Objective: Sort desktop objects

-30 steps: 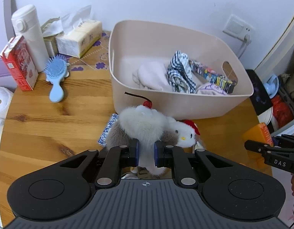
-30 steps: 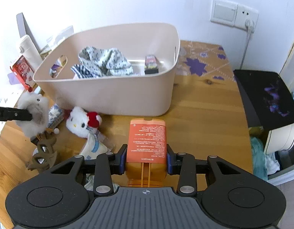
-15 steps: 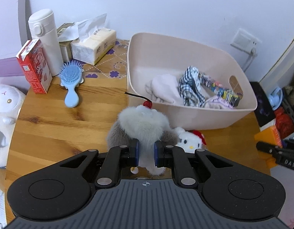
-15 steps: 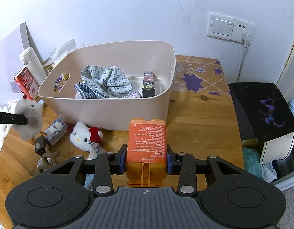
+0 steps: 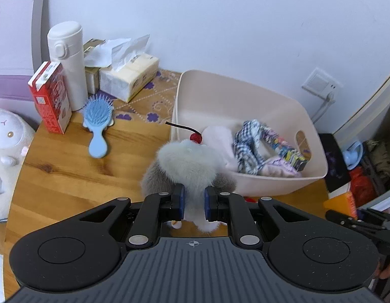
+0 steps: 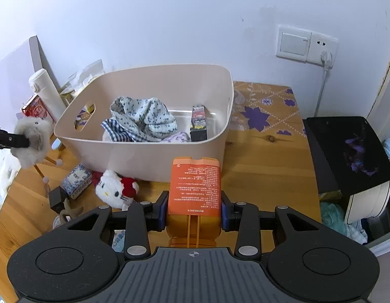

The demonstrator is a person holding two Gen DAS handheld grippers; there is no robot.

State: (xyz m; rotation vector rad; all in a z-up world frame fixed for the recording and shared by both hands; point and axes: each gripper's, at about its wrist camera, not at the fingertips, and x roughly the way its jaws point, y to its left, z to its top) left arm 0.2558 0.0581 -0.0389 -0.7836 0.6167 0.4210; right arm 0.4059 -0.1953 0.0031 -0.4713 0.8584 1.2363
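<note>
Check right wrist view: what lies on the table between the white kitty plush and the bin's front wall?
Right wrist view: nothing. Bare wood separates the white kitty plush from the bin wall; the blue-patterned packet lies beside the plush.

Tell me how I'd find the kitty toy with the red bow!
Start at the big beige storage bin on the wooden table. Look at the tabletop just in front of the bin's near wall: the white cat plush lies there, beside a blue-and-white patterned packet. It is the only white toy with whiskers and a bright red bow on its head.
</note>
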